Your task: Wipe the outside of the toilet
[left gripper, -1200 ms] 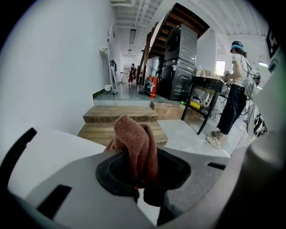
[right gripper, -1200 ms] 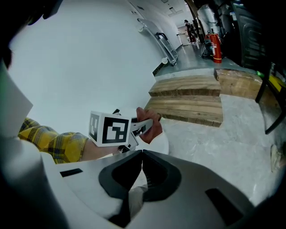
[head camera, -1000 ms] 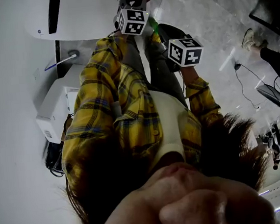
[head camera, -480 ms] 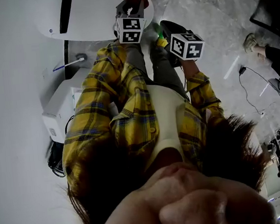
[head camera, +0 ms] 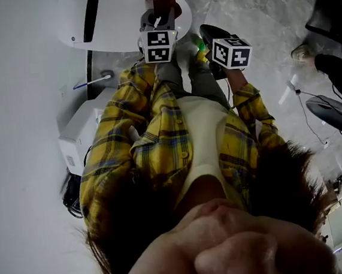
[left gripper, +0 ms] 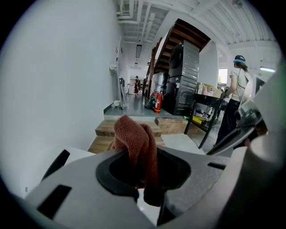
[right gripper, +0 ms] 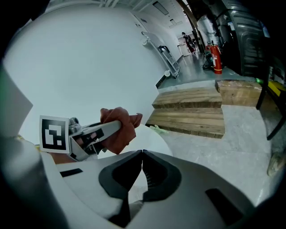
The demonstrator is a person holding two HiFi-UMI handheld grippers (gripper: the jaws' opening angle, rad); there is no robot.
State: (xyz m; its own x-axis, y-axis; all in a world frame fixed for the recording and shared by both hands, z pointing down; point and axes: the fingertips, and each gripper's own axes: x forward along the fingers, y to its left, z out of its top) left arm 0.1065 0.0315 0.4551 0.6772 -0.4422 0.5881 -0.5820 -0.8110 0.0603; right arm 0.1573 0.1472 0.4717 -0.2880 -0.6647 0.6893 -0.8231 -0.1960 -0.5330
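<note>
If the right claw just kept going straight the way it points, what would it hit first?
Most likely the white toilet, whose rounded top lies just beyond the shut right gripper. The red cloth sits off to the left, out of line. Depth is hard to judge.

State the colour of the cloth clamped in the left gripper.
The cloth is rusty reddish-brown, seen best in the left gripper view.

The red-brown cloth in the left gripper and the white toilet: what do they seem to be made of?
Cloth: looks like terry or microfibre, matte, with a looped nubby weave. Toilet: smooth, even white, probably ceramic or plastic; cannot tell which.
</note>
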